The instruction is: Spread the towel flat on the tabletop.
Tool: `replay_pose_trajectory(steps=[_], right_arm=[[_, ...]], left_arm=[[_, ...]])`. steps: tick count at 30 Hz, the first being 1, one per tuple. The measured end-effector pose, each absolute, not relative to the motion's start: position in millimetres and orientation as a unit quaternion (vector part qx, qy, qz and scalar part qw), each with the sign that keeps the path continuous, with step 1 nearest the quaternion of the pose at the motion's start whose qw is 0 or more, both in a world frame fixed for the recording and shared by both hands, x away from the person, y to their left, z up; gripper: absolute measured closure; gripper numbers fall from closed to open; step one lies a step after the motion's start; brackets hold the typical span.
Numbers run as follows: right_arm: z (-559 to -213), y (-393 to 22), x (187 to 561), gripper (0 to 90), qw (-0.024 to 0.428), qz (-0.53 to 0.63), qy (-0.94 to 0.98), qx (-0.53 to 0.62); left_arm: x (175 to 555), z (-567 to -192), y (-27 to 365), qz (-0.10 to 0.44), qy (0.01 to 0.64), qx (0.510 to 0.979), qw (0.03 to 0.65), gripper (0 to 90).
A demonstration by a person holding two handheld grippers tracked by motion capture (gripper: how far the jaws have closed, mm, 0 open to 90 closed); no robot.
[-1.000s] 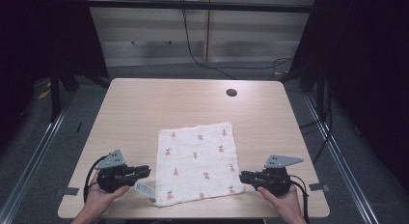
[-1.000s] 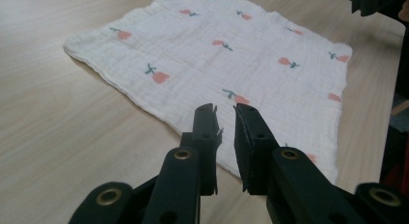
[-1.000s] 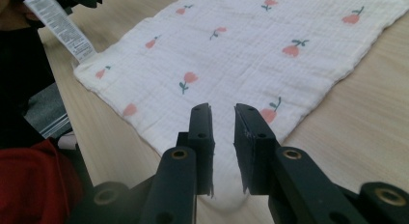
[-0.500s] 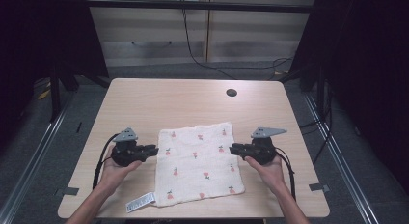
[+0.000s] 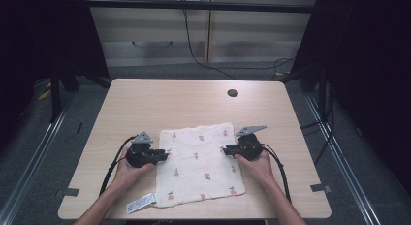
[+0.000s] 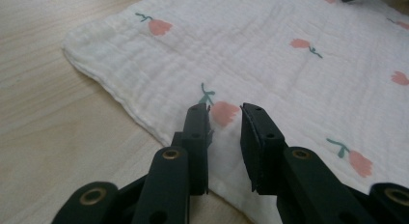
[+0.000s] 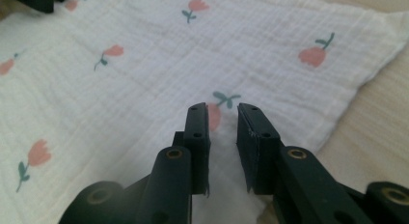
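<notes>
Each hand is carrying a black two-jaw tool: the left gripper (image 5: 165, 155) and the right gripper (image 5: 225, 149) are each wearing a grey three-cornered plate on top and trailing a black cable behind. Close up, brass-ringed pivots and small screw holes are showing along the flat black jaws; the forearms are going bare, sleeveless

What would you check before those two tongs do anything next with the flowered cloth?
1. Cloth flat on the table: ok.
2. Left tongs at the cloth's left edge: ok.
3. Right tongs at its right edge: ok.
4. Jaws of both parted, having just been opening, nothing pinched: ok.
5. Tips touching the cloth: cannot tell.
6. Label at the near left corner free of the hands: ok.
</notes>
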State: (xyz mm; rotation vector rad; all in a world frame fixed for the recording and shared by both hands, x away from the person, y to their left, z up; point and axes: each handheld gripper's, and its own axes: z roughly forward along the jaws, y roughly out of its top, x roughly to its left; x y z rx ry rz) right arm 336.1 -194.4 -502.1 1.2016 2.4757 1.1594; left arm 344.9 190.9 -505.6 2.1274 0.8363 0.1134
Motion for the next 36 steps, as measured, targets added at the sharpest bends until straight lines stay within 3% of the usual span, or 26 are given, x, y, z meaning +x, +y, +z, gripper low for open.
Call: replay_pose_trajectory(steps=[9, 26, 36], right_arm=[[-501, -199, 320, 73.3, 0.071, 0.377, 0.837, 0.390], [-500, -206, 284, 73.1, 0.056, 0.379, 0.841, 0.381], [-499, -202, 286, 68.8, 0.052, 0.379, 0.841, 0.382]], left_arm=[[341, -506, 191, 0.066, 0.325, 0.849, 0.412, 72.9], [334, -508, 188, 0.058, 0.315, 0.849, 0.420, 72.9], [329, -507, 190, 0.056, 0.308, 0.852, 0.420, 73.1]])
